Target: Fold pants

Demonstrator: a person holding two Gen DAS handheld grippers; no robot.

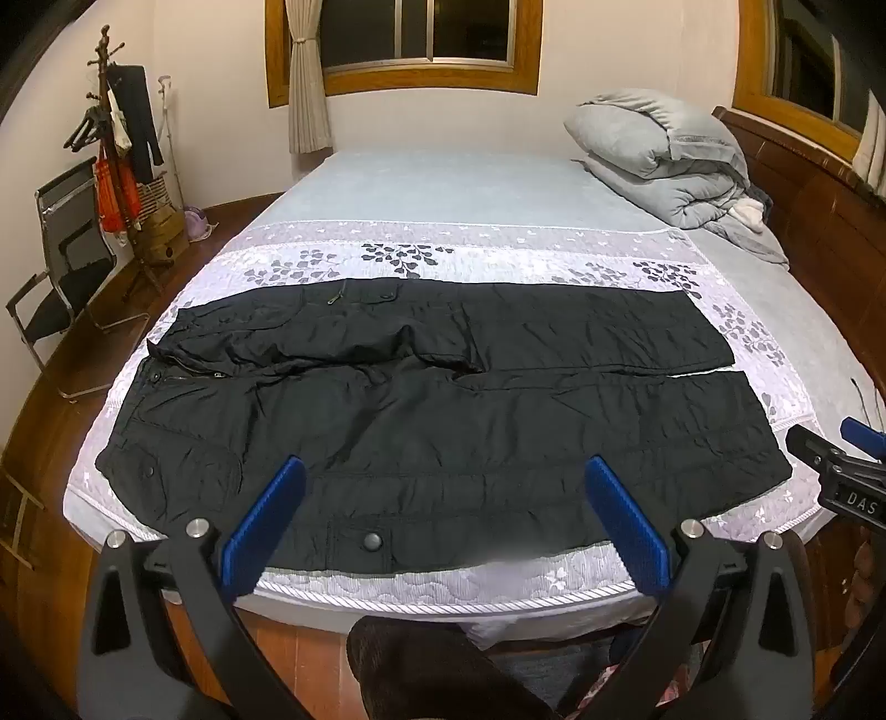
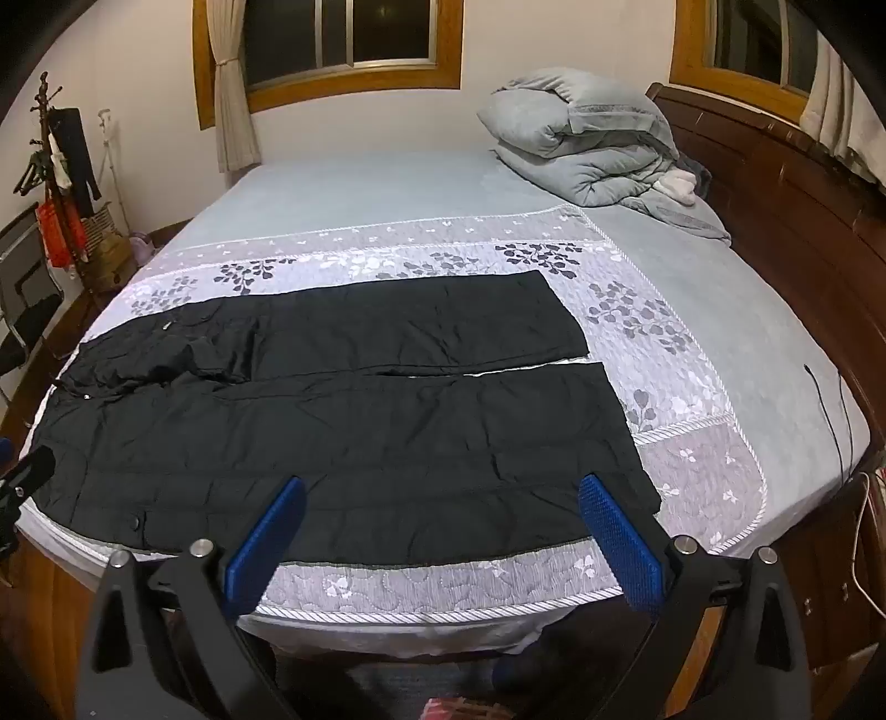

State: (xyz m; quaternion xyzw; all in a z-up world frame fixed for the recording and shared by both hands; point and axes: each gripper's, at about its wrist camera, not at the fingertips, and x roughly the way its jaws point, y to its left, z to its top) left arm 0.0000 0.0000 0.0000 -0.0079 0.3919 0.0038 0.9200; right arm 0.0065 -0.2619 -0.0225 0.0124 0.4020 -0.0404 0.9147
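This is a bedroom in a home; a wide bed (image 1: 454, 188) with a pale blue sheet and a floral quilted cover (image 1: 498, 249) fills the room, a bundled grey duvet (image 1: 659, 160) lies by the dark wooden headboard (image 1: 797, 199). Wood-framed windows (image 1: 415, 33) with a tied cream curtain (image 1: 307, 77) sit in white walls; a coat stand (image 1: 111, 127) hung with clothes and bags, and a folding chair (image 1: 66, 249), stand on the wooden floor (image 1: 50, 421).

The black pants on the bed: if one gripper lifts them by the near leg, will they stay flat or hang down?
The black pants would probably hang limp: the cloth is creased and bunched near the waist. The stitched, padded-looking panels suggest some bulk and weight. The other leg would likely drag across the patterned bedspread.
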